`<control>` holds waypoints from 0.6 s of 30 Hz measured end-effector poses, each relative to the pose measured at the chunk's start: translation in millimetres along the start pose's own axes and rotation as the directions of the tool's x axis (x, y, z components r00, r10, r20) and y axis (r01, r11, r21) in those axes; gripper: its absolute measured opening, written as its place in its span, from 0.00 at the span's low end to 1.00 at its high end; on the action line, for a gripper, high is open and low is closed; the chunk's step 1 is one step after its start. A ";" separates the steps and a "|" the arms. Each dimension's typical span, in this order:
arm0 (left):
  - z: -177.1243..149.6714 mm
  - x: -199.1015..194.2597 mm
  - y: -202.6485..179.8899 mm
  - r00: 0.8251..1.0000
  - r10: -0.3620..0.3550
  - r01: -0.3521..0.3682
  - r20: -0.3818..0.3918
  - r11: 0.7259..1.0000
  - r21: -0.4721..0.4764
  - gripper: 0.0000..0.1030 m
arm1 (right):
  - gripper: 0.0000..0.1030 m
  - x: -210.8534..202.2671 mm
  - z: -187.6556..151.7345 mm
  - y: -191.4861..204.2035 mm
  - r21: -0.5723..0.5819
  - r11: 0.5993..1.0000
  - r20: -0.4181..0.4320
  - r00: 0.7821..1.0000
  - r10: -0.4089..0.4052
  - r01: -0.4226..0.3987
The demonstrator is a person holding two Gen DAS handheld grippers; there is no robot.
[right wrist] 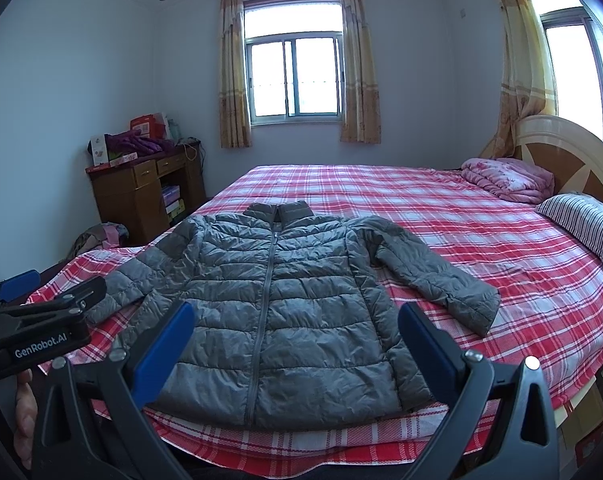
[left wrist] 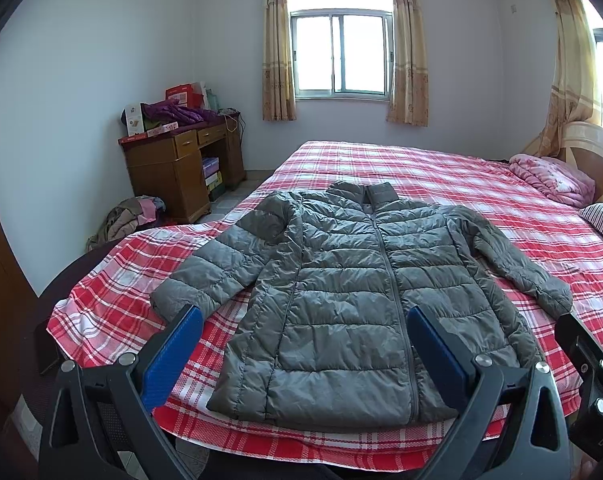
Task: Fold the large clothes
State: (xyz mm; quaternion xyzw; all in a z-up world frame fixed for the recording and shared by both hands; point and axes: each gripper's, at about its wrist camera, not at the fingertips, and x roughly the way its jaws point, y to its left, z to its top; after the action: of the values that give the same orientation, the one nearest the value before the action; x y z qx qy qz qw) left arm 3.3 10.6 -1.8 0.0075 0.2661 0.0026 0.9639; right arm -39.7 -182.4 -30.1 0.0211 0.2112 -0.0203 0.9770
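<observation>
Ahead of both grippers, a bed [left wrist: 441, 184] covered in a red-and-white plaid sheet [right wrist: 381, 200], stretching off toward a curtained window [left wrist: 341, 54]. Flat on the near part of that sheet, directly beyond the fingertips, a grey quilted jacket [left wrist: 341, 280]: zipped up, collar pointing away, hem nearest, both sleeves spread outward and down. Far off to the right of the grippers, by the headboard, a folded pink quilt [right wrist: 505, 182] and a striped pillow [right wrist: 589, 228]. Far left against the wall, a wooden desk [left wrist: 173, 168] piled with clutter.

Left gripper [left wrist: 304, 326] spread wide above the jacket's lower half, clear of the fabric, nothing between the blue pads [left wrist: 173, 356]. Right gripper [right wrist: 295, 322] likewise spread wide over the jacket's hem area, holding nothing.
</observation>
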 end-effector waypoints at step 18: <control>-2.6 2.0 -1.6 1.000 -0.002 0.002 -0.003 1.000 0.010 0.99 | 1.00 0.4 -0.8 1.7 -0.001 1.000 -0.003 1.000 0.002 -0.002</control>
State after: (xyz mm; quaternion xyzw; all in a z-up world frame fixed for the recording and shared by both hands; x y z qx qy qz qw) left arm 3.6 9.0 -5.1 0.0119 0.2675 0.0001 0.9635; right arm -39.6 -180.7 -31.0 0.0210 0.2126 -0.0194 0.9767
